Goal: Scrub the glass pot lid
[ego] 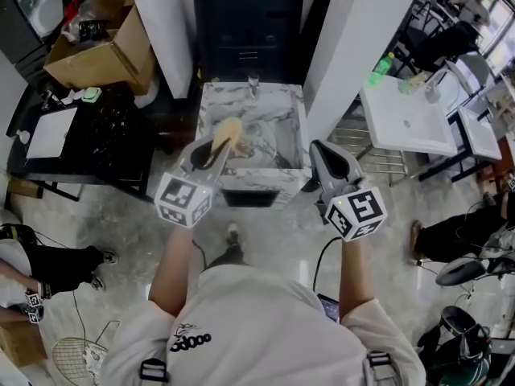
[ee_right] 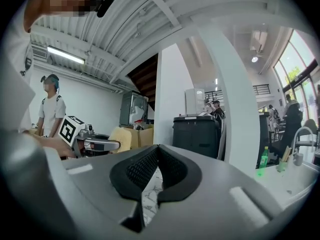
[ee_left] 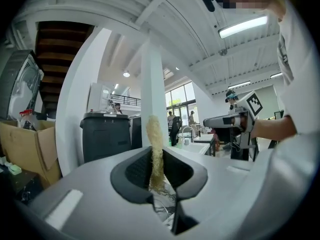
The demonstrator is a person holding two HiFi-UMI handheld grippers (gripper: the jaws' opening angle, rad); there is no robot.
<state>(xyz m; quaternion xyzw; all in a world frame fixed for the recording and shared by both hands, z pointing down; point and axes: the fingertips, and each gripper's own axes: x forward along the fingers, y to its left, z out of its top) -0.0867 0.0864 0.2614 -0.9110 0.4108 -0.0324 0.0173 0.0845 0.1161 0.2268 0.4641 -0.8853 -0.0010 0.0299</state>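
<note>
Left claw (ego: 217,141): raised at centre frame above the marble sink (ego: 293,132), clenched on a tan fibrous scrubber (ego: 226,133).
Scrubber: in the left gripper view it stands upright between the left claw's (ee_left: 157,153) black pads, its frayed top (ee_left: 154,134) poking well above them.
Right claw (ego: 319,148): held level with the left, right of centre over the sink's right rim; its own view shows the jaws (ee_right: 157,150) pressed together with nothing between them.
Glass pot lid: cannot be made out in any view, so its place relative to either claw cannot be told.
Surroundings: cardboard box (ego: 103,45) upper left; white basin (ego: 406,121) right.
</note>
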